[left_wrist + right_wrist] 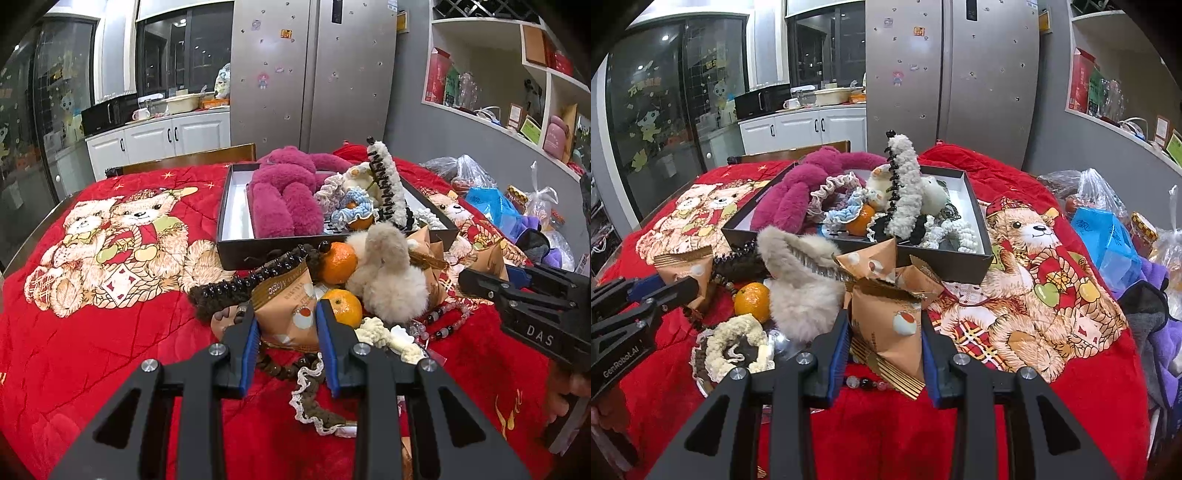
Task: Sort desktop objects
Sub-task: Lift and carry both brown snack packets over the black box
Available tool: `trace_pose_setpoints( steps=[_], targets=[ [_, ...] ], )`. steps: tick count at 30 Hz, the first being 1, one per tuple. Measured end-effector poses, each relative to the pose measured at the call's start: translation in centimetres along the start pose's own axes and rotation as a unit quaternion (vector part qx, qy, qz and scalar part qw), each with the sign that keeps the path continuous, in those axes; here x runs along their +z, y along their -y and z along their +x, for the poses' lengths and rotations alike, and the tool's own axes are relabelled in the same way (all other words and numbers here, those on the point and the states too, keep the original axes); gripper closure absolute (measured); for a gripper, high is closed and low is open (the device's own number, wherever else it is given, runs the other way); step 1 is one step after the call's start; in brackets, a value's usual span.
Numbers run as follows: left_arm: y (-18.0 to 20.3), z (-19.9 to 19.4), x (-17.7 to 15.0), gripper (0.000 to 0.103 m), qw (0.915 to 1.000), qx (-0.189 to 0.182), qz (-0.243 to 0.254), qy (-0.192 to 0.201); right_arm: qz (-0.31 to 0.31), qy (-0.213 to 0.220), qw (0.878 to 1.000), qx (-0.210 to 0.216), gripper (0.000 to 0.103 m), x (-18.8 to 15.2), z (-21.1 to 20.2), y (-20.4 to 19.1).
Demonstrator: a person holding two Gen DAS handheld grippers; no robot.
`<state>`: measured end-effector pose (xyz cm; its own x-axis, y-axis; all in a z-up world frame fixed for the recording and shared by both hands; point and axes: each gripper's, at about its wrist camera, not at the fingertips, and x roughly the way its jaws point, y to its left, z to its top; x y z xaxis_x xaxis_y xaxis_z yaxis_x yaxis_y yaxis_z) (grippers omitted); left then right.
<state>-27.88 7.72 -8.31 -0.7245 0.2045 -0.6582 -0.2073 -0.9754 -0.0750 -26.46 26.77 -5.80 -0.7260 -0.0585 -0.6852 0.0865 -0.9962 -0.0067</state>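
Observation:
My left gripper (286, 314) has its fingers on both sides of an orange snack packet (286, 310) in the pile on the red blanket. My right gripper (884, 321) likewise has its fingers against the sides of another orange snack packet (890, 317). Around them lie two tangerines (338, 262) (345, 308), a beige fluffy hair clip (388, 273) (801, 284), a dark brown claw clip (243, 284), beads (439, 321) and scrunchies (735, 339). A black box (255, 251) (945, 262) behind holds a magenta plush (284, 195), scrunchies and a white fluffy clip (905, 184).
More snack packets (687, 267) (487, 258) lie by the box. Plastic bags (1108, 236) and purple cloth (1156, 332) crowd the table's right edge. A chair back (192, 158), a fridge (314, 74) and kitchen cabinets stand beyond the table.

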Motion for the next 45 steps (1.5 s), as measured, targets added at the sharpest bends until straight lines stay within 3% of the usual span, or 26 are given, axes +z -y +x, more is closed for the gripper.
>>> trace_pose_setpoints(
  steps=[9,20,29,37,45],
  targets=[
    [0.0,-0.7,1.7,0.073,0.9999,-0.004,-0.013,-0.003,-0.009,0.016,1.0,0.003,0.068,1.7,-1.6,-0.6],
    [2.5,-1.7,8.8,0.073,0.999,0.022,0.029,0.026,0.012,0.033,0.999,0.001,0.068,6.9,-2.0,0.2],
    [3.8,3.3,13.9,0.072,0.9992,0.003,0.028,0.027,-0.006,0.035,0.999,0.003,0.068,11.1,0.9,-0.7],
    [3.7,8.5,17.0,0.073,0.9993,0.007,0.027,0.024,0.009,0.015,1.0,0.01,0.068,13.8,6.6,0.5],
    [3.7,11.5,17.1,0.073,0.9991,0.007,0.034,0.025,0.027,0.02,0.999,0.012,0.068,14.9,9.6,2.1]
  ],
)
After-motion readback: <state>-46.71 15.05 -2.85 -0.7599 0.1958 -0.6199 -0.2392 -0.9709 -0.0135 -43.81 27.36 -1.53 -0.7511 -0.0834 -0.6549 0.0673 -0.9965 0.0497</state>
